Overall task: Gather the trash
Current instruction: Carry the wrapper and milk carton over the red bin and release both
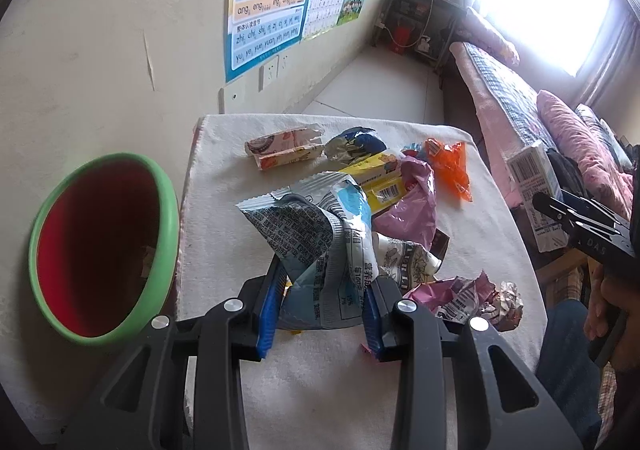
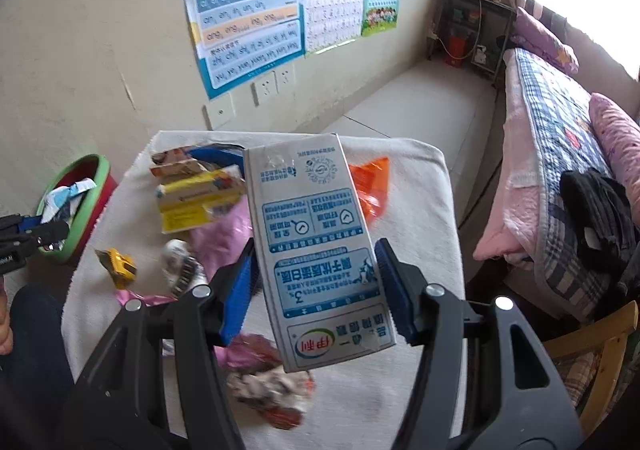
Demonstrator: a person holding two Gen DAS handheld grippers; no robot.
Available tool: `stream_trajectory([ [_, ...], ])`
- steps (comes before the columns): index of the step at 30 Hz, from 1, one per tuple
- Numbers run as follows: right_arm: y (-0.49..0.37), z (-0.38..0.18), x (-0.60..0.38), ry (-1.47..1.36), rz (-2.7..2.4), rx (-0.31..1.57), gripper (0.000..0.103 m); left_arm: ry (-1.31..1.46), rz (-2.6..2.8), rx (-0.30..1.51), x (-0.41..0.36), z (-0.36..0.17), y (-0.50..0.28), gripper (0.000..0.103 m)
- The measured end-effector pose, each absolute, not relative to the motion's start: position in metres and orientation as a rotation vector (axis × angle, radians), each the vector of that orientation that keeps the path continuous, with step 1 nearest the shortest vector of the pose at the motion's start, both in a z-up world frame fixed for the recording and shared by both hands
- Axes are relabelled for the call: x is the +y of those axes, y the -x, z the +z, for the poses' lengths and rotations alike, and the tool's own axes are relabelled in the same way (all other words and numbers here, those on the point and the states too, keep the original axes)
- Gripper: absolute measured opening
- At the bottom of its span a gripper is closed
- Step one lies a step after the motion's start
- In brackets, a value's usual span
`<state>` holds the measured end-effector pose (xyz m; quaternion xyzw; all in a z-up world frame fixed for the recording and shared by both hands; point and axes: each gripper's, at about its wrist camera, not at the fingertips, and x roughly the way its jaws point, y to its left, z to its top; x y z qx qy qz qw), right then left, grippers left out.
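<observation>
My left gripper (image 1: 324, 290) is shut on a crumpled silver-and-blue snack wrapper (image 1: 312, 226), held above the white cloth-covered table (image 1: 480, 218). A red bin with a green rim (image 1: 168, 210) stands just left of the table. In the right wrist view my right gripper (image 2: 316, 270) is shut on a white-and-blue milk carton (image 2: 312, 218), lifted over the table. That view shows the left gripper (image 2: 48, 230) with its wrapper (image 2: 64, 194) by the bin (image 2: 100, 170). Several wrappers lie on the cloth: an orange one (image 1: 452, 166), a pink bag (image 1: 416, 206), a yellow box (image 1: 380, 178).
A bed with pink and checked covers (image 1: 504, 90) runs along the right. A wooden chair (image 2: 592, 338) stands near the table's right corner. A person's leg in dark trousers (image 2: 36, 330) is at the table's near left. The wall with posters is close behind the bin.
</observation>
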<state>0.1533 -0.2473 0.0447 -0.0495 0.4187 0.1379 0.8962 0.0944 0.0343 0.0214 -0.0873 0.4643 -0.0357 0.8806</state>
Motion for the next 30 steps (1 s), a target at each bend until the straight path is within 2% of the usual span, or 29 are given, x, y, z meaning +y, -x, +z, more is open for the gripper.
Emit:
stream_trajectory([
  [18, -0.153, 0.067, -0.156, 0.155, 0.388, 0.82, 0.057, 0.233, 0.001, 0.9, 0.097, 0.041, -0.086, 0.033],
  [30, -0.155, 0.068, -0.06, 0.195, 0.557, 0.813, 0.057, 0.293, 0.116, 0.888, 0.166, 0.038, -0.071, 0.033],
])
